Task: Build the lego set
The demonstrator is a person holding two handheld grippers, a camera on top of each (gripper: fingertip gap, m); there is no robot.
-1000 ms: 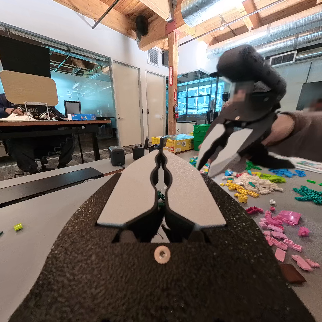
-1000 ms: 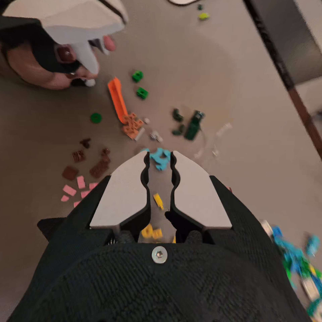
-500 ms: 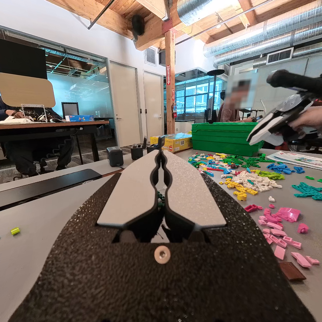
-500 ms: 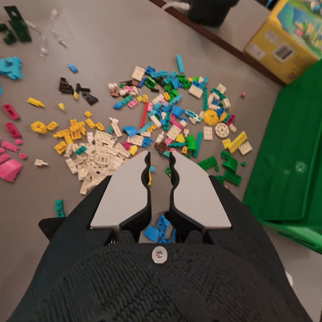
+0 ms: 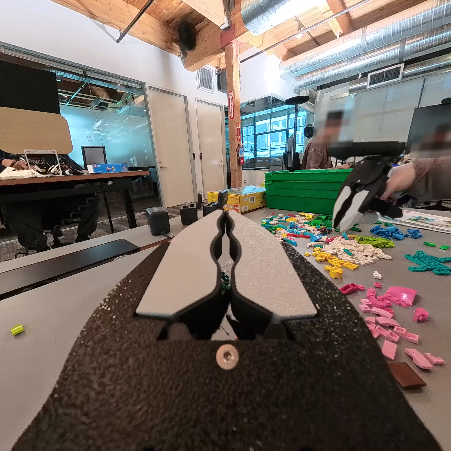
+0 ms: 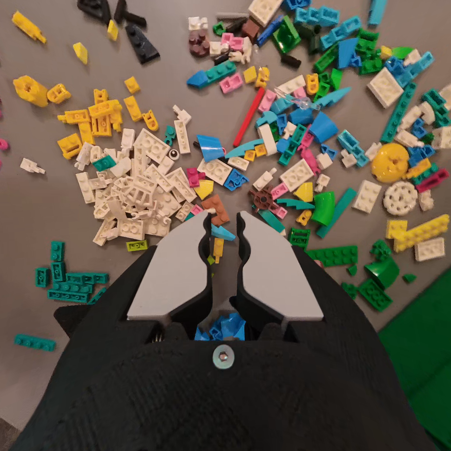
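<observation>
Grey table (image 6: 61, 207): it carries every loose lego piece; I give places relative to the white pile (image 6: 136, 188) of plates and clips.
Hard to make out: small dark green bits (image 5: 225, 280) show through the slit of my left gripper (image 5: 225, 214), and I cannot tell what they are or whether they are touched.
Cut off: blue pieces (image 6: 224, 327) beneath my right gripper (image 6: 223, 214) are mostly covered by its black body.
Containers: stacked green bins (image 5: 302, 190) stand at the far table edge beyond the white pile; their insides are out of sight from this low angle. Just left of them lies a yellow box (image 5: 239, 199), closed.
My left fingers: pressed together at the tips, nothing visibly held between them, low over bare table well left of the white pile.
My right fingers: apart, nothing clamped, pointing down just right of the white pile.
Between my right fingers: a brown plate (image 6: 217, 210) at the tips, then a light blue slope (image 6: 223, 233) and a thin yellow piece (image 6: 218, 246) further in; whether either tip touches the brown plate I cannot tell.
Other groups: yellow pieces (image 6: 97, 117) beyond the white pile, teal plates (image 6: 66, 283) on its near left, mixed colours (image 6: 317, 122) to its right.
</observation>
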